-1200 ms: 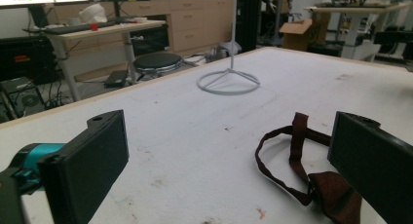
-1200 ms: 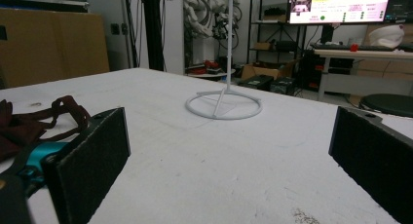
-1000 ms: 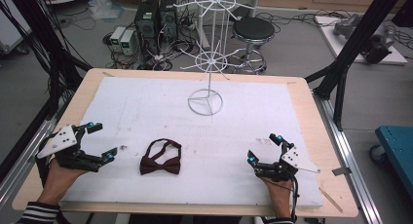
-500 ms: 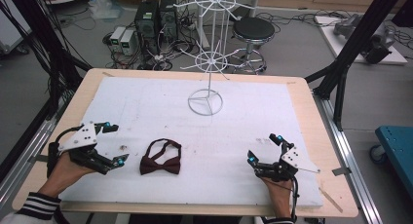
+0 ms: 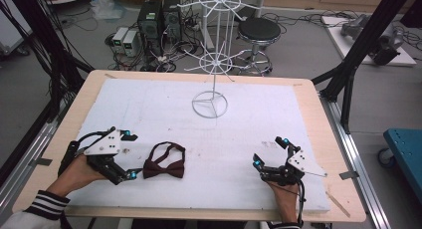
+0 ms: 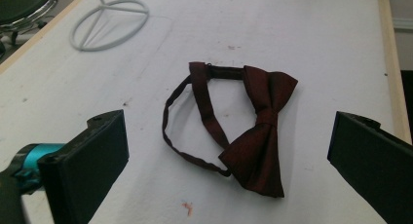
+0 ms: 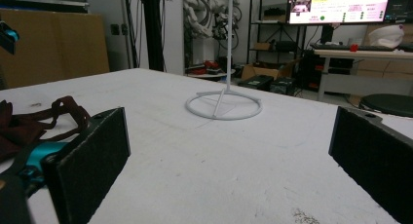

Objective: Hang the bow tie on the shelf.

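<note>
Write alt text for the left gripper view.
A dark red bow tie with its looped strap lies flat on the white table, between the left gripper's open black jaws. A white wire stand's ring base sits behind.

Wooden table (image 5: 318,104), white foam mat (image 5: 149,109) on top; on mat: maroon bow tie (image 5: 165,165), white wire stand (image 5: 210,103).

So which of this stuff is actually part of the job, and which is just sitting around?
Likely in use:
- bow tie, lying between the open jaws of the left gripper
- white wire stand
- right gripper, open, apart

Just around:
- stool
- computer towers
- floor cables
</note>
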`<state>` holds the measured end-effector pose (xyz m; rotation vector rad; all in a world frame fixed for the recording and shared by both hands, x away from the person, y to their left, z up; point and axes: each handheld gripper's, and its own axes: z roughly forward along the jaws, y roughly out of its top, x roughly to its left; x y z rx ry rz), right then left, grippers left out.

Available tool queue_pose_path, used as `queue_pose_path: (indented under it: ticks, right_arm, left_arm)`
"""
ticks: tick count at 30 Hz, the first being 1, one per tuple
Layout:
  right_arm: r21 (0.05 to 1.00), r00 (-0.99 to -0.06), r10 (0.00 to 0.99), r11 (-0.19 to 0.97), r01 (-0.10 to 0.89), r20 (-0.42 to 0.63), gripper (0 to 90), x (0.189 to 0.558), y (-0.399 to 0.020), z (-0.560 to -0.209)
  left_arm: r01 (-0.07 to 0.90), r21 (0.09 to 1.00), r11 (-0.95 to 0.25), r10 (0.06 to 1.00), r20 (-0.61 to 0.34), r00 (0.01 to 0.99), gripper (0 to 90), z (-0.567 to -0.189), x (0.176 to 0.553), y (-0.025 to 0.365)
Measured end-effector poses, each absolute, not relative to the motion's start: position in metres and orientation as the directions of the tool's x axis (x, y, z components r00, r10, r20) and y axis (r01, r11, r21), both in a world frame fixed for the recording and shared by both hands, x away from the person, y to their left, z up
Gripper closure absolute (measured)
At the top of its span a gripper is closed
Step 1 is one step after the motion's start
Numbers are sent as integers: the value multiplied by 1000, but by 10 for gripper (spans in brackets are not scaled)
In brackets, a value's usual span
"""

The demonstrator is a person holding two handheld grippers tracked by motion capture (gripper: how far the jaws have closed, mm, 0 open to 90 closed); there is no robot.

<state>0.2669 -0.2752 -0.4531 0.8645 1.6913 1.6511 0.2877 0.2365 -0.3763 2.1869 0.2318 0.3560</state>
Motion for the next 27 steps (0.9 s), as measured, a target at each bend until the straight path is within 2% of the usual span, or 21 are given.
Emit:
queue_pose_path:
  ticks: [10, 18, 27]
  right_arm:
    - [999, -596, 803, 6, 33, 15, 6, 267, -275, -453]
    - [999, -597, 802, 4, 34, 17, 6, 267, -275, -453]
    - [999, -597, 802, 4, 32, 16, 6, 267, -276, -453]
  left_arm:
    - [27, 746, -666, 235, 176, 956, 18, -378, 293, 214]
    - [46, 709, -704, 206, 141, 968, 18, -385, 298, 198]
    - [48, 620, -783, 154, 119, 981, 27, -391, 302, 179]
